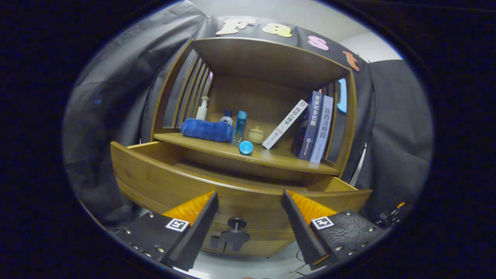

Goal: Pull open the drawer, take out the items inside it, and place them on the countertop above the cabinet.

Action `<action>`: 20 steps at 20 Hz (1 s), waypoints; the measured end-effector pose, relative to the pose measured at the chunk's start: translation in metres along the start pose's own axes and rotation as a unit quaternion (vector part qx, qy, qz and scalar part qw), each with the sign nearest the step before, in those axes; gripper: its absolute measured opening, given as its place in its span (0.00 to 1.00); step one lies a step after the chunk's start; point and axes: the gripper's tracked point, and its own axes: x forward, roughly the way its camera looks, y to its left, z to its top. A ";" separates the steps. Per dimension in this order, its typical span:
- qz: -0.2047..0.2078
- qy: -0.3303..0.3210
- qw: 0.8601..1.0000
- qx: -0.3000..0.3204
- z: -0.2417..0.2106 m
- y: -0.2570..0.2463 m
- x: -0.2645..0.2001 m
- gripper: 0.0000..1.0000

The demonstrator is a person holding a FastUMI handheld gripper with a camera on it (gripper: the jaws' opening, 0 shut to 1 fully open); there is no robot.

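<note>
Drawer (162, 182): pulled out from the cabinet, its curved front panel facing the tool; interior not visible from this angle. Knob (236, 223) on the drawer front sits between the fingers, untouched by either. Tool (250, 201): fingers spread wide, holding nothing, just short of the drawer front. Counter (271, 157) lies directly above the drawer. On it, from the left above the drawer: folded blue towel (206, 130), pump bottle (202, 108) behind it, small dark-capped bottle (227, 117), tall blue bottle (240, 126), round blue lid (245, 147) near the counter's front edge, small lidded jar (255, 134), one leaning white book (285, 124), upright books (316, 128) at the right.
</note>
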 end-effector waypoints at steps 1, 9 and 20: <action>-0.001 0.003 1.000 0.000 -0.002 0.001 0.012 1.00; -0.010 0.004 1.000 -0.003 0.003 0.006 0.056 1.00; -0.013 0.009 1.000 -0.002 0.005 0.006 0.086 1.00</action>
